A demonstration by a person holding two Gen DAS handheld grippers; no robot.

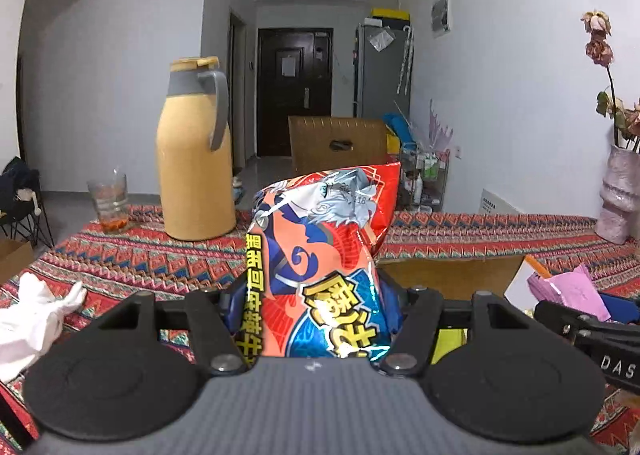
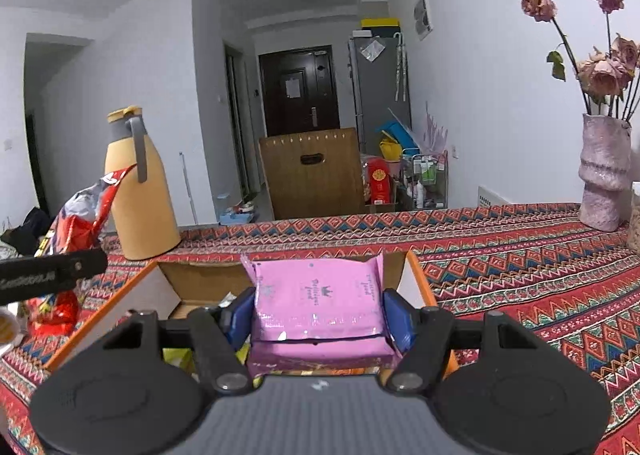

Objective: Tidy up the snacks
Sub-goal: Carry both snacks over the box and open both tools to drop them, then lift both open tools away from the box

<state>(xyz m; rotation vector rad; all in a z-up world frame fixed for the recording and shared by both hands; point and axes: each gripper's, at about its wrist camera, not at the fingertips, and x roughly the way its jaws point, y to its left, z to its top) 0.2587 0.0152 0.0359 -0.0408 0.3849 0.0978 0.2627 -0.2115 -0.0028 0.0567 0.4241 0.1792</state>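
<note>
The pink packet [image 2: 320, 303] reads "Delicious food"; the right hand-held gripper [image 1: 618, 369] shows "DAS".

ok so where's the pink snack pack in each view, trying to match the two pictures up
Left wrist: the pink snack pack sits at the right edge, low, just above the right gripper, over the cardboard box.
Right wrist: the same pack fills the lower centre, clamped between the blue fingers, above the box.
Shared landmark: the yellow thermos jug on the patterned tablecloth.
</note>
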